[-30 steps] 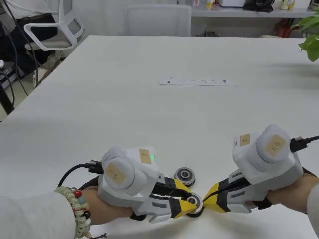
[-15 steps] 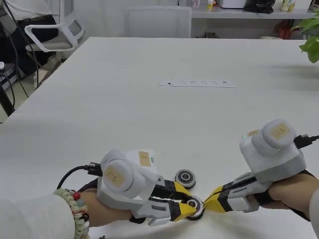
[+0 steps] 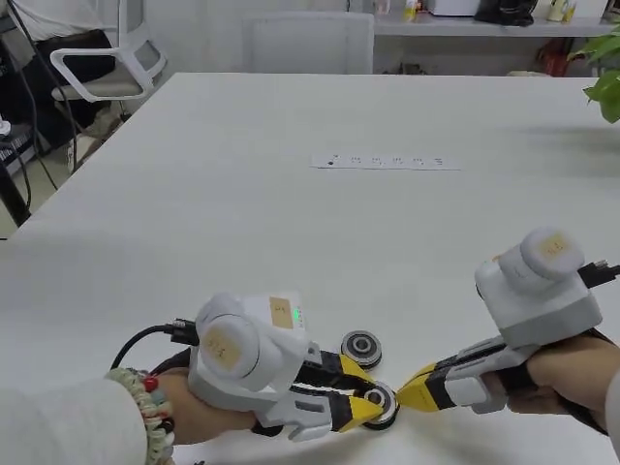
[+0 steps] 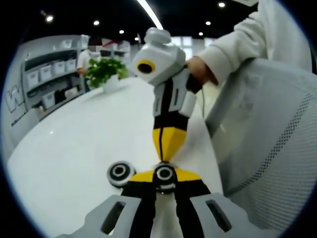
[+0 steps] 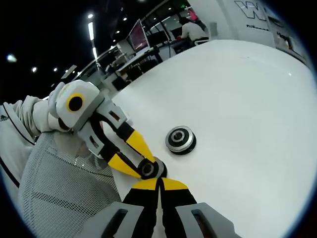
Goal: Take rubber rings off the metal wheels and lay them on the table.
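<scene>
Left gripper point(image 4: 164, 177) is clamped on a wheel point(image 5: 147, 169): one yellow tip on each side, the wheel caught right at the very end of my jaws, its round face turned up towards me. It's low over the table point(image 3: 291, 223), and I can't tell whether it rests on the surface.

Right gripper point(image 5: 158, 184) comes in head-on from the opposite side, nose to nose with the left. Its jaws are pressed together with just a thin line between them, and the closed tips touch the rim of the held wheel on the side farthest from my left hand. Whether any rubber is pinched between those tips, I can't make out.

The second wheel point(image 3: 361, 345) lies flat on the table, just beyond my left tips and off to their left. From the right gripper it's ahead and slightly right, close to the held wheel but not touching it.

Well ahead of both grippers, a white power strip point(image 3: 385, 161) lies across the table. There's a beaded bracelet point(image 3: 145, 392) on my left wrist, and a mesh chair back point(image 4: 267, 139) sits beside the left gripper.
</scene>
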